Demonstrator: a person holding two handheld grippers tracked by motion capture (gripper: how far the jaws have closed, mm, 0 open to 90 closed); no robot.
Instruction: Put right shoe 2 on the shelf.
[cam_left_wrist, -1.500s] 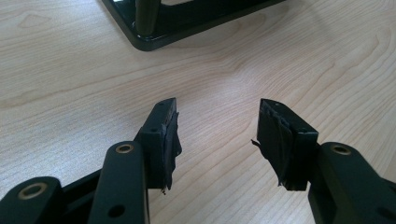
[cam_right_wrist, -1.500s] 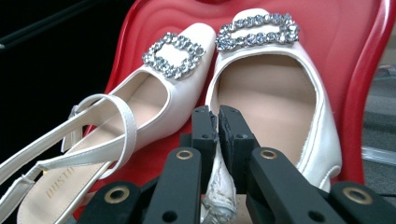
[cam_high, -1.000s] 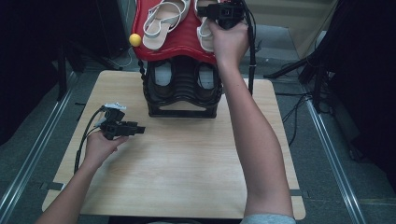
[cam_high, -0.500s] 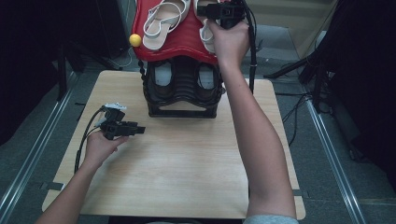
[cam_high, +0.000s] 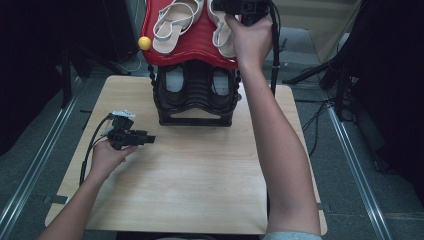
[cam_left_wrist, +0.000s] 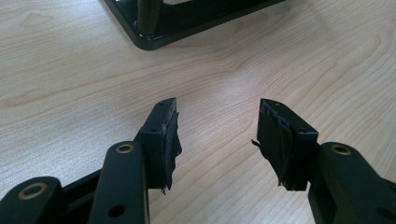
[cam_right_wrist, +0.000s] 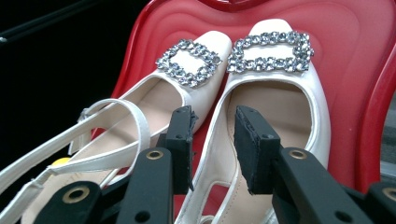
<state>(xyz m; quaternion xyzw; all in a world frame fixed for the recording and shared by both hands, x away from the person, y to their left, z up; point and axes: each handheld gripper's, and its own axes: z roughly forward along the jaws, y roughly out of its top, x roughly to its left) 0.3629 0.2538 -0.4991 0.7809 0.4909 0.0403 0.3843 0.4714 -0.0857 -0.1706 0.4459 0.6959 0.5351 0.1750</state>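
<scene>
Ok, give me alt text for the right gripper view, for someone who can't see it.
Two cream shoes with sparkly square buckles lie side by side on a red tray. The right tongs have just been opening, their pads either side of one shoe's inner rim, not pressing it.

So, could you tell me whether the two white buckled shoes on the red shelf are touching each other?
Touching. In the right gripper view, the left shoe and the right shoe lie side by side on the red shelf, their jewelled buckles meeting at the toes with no gap.
</scene>
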